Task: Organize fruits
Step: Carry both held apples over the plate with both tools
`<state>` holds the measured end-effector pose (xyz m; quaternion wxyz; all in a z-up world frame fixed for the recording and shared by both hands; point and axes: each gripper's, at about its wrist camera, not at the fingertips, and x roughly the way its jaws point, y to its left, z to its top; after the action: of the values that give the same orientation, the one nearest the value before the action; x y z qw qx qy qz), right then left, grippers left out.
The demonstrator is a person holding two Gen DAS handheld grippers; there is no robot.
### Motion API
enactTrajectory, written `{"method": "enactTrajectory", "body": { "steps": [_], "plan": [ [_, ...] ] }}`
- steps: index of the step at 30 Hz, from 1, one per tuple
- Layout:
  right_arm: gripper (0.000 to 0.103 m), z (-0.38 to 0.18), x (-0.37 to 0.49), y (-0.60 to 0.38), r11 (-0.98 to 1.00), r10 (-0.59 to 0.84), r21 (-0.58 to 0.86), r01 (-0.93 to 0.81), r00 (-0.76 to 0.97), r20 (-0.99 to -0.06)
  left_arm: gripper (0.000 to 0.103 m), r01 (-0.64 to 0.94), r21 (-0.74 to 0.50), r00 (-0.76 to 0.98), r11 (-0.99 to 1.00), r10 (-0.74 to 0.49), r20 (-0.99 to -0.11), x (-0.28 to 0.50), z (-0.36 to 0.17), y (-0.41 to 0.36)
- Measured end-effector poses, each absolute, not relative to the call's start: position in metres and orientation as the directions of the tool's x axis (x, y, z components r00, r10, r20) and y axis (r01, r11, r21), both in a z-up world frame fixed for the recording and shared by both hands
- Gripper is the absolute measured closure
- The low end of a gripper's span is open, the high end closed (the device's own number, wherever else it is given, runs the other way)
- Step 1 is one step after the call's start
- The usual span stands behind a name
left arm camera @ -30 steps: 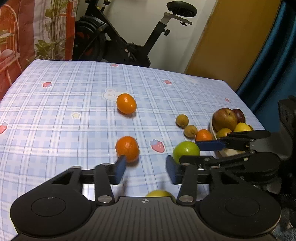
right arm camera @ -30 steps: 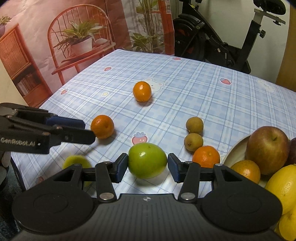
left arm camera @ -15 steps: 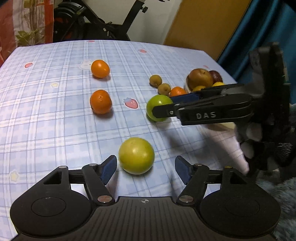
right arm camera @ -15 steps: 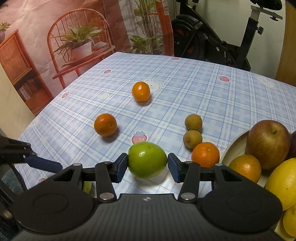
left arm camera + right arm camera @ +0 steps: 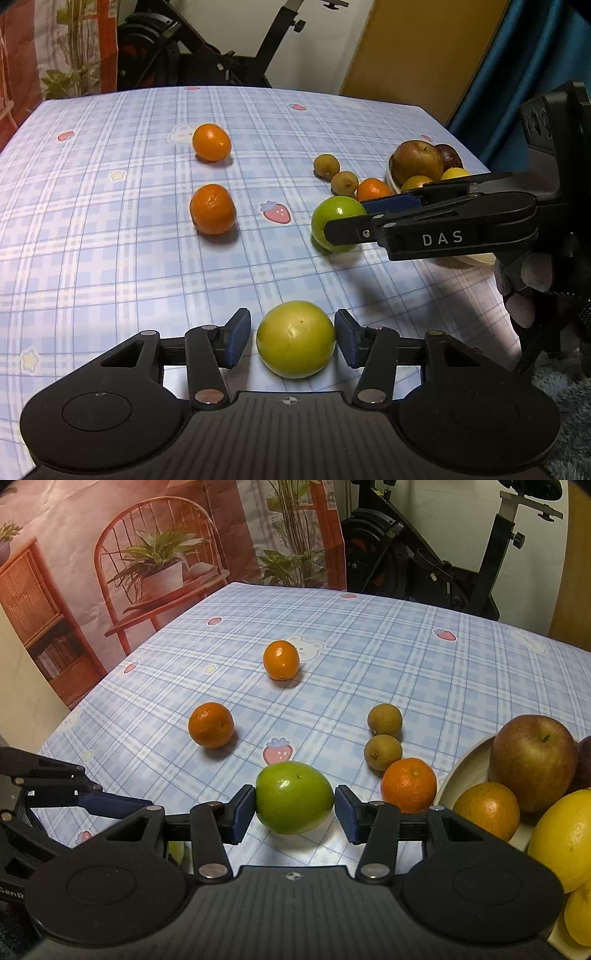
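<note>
1. Since the earlier frames the left claw (image 5: 291, 338) has pulled back from the orange and come down around the yellow-green fruit (image 5: 295, 339), which now sits between its blue pads.
2. Left claw: spread; the right pad looks to be at the fruit's skin, while a narrow gap shows at the left pad (image 5: 236, 338), so it is not pinching yet. The fruit rests on the tabletop (image 5: 110, 240).
3. Right claw (image 5: 294, 810): closed onto the green fruit (image 5: 293, 797), both blue pads pressed to its sides, much as it was a second ago. The left wrist view shows this fruit low over the plaid cloth; whether it touches I cannot tell.
4. Loose fruit on the tabletop:
   - far orange (image 5: 280, 660), beside a bunny print;
   - near orange (image 5: 211, 724), left of a strawberry print;
   - two small brown fruits (image 5: 384, 720), close together;
   - a third orange (image 5: 409, 784), just beside the bowl.
5. White bowl (image 5: 465, 766) at the right edge holds a red apple (image 5: 533, 762), a speckled orange fruit (image 5: 487, 810), yellow lemons (image 5: 565, 840) and a dark purple fruit, mostly hidden.
6. An exercise bike (image 5: 443, 557) stands behind the tabletop.
</note>
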<state>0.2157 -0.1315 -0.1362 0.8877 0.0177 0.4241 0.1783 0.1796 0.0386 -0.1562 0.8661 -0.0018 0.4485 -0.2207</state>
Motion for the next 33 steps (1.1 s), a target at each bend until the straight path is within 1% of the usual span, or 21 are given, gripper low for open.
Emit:
{"method": "enactTrajectory", "body": {
  "steps": [5, 6, 8, 13, 16, 23, 33],
  "plan": [
    [0.053, -0.136, 0.217, -0.131, 0.936, 0.33, 0.182, -0.3, 0.579, -0.746, 0.049, 0.388, -0.196, 0.484, 0.9, -0.38, -0.788, 0.179, -0.161, 0.038],
    [0.053, -0.136, 0.216, -0.131, 0.936, 0.331, 0.184, -0.299, 0.578, -0.745, 0.05, 0.39, -0.195, 0.48, 0.9, -0.38, -0.791, 0.18, -0.163, 0.037],
    [0.053, -0.137, 0.217, -0.13, 0.935, 0.336, 0.193, -0.297, 0.573, -0.747, 0.054, 0.395, -0.194, 0.485, 0.898, -0.383, -0.786, 0.179, -0.163, 0.038],
    [0.053, -0.14, 0.221, -0.133, 0.934, 0.348, 0.22, -0.283, 0.568, -0.746, 0.054, 0.374, -0.177, 0.505, 0.91, -0.36, -0.784, 0.181, -0.161, 0.041],
    [0.053, -0.14, 0.22, -0.134, 0.934, 0.348, 0.222, -0.279, 0.577, -0.739, 0.054, 0.368, -0.189, 0.525, 0.91, -0.371, -0.766, 0.181, -0.154, 0.045],
    [0.053, -0.13, 0.204, -0.145, 0.94, 0.34, 0.232, -0.252, 0.621, -0.706, 0.054, 0.376, -0.172, 0.574, 0.911, -0.375, -0.728, 0.185, -0.133, 0.037],
    [0.053, -0.114, 0.162, -0.181, 0.957, 0.287, 0.225, -0.182, 0.694, -0.66, 0.054, 0.465, -0.152, 0.602, 0.872, -0.438, -0.667, 0.195, -0.103, -0.016]
  ]
}}
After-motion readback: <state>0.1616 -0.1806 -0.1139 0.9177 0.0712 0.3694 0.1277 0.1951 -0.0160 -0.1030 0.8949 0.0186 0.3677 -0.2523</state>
